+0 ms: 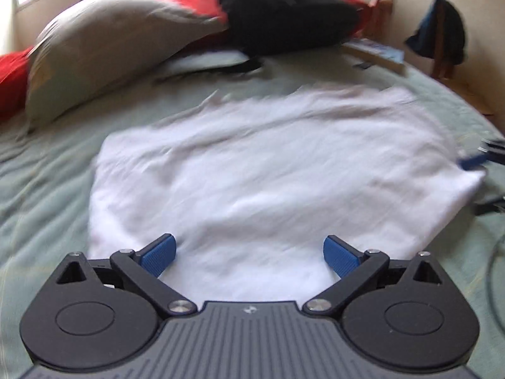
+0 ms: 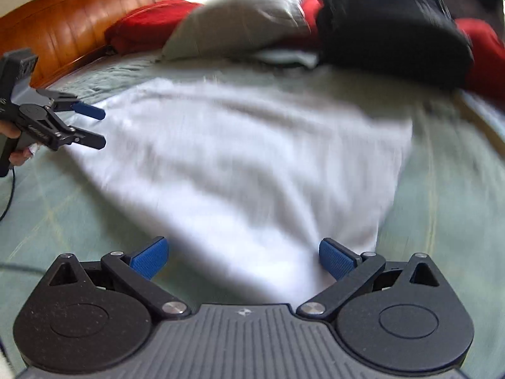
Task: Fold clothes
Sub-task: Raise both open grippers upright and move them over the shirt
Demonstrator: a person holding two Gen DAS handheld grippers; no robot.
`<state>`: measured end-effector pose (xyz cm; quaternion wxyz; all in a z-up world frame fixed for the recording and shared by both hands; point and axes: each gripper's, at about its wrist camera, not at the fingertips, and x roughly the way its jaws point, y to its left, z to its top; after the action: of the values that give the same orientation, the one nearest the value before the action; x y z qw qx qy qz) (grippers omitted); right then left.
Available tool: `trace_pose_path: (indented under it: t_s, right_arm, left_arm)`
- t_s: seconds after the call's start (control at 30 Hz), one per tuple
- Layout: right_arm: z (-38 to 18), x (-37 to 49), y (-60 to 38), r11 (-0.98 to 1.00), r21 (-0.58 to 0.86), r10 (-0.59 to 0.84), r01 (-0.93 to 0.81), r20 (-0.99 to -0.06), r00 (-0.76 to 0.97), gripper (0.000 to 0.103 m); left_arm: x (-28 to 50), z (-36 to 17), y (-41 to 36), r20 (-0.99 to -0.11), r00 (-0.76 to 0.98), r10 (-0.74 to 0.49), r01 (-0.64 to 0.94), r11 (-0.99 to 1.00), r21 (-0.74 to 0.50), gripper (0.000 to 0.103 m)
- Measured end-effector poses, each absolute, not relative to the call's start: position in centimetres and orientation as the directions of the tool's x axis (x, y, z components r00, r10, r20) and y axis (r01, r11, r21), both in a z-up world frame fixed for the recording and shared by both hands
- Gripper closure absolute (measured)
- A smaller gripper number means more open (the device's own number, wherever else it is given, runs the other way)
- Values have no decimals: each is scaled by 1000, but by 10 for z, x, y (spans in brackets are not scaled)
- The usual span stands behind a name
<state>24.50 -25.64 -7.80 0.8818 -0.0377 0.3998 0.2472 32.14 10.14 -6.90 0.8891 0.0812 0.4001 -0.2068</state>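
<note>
A white garment (image 1: 268, 170) lies spread nearly flat on the pale green bed (image 1: 47, 189), with a grey pillow (image 1: 104, 47), red bedding (image 2: 151, 22) and a dark heap (image 2: 388, 25) beyond it near the wooden headboard (image 2: 72, 22). Both views are blurred, so seams, sleeves and collar cannot be told apart. The left tool (image 1: 249, 254) hangs over the near edge of the cloth with its blue pads wide apart and nothing between them; the right tool (image 2: 241, 259) is likewise spread wide and empty above another near edge, where the cloth narrows toward it. In the right wrist view the left tool shows again at the far left, held in a hand (image 2: 15, 154). By the look of it, the step in hand is the approach for a fold, with no grasp yet made. The next move likely calls for each tool to drop to an edge or corner, pinch only the cloth and not the sheet under it, then lift both sides evenly so the fold lands square
</note>
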Motion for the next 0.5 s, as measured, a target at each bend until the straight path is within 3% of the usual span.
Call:
trace_pose_path:
  t_s: [0.23,0.5]
  right_arm:
    - [-69,212,-263,877,201,433,-436,-724,536,0]
    - [-38,252,-283,904,235,424,-358,-604,674,4]
  left_arm:
    - [317,-66,113,-758,599,-260,377,926,-20,2]
    - [313,-57,86,-718,620,-316,429,903,-27,2]
